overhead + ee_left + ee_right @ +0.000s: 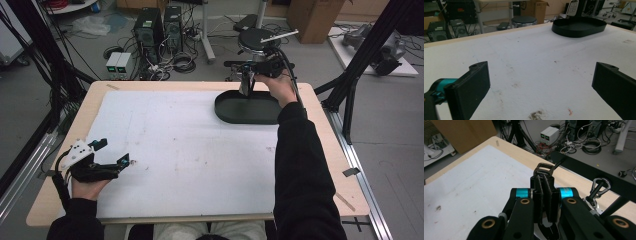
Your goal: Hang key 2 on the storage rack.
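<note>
Right claw (247, 86) clenched on a car key (544, 173), hanging upright straight above the black tray (227, 112); left claw (116, 153) released, far off.

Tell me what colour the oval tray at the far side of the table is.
Black. The tray shows best in the left gripper view, a dark oval on the white table cover.

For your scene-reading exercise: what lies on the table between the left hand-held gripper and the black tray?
Nothing lies there: in the high view, only bare white table cover, lightly stained, stretches from the left hand-held gripper to the black tray. The left gripper view shows the same.
</note>
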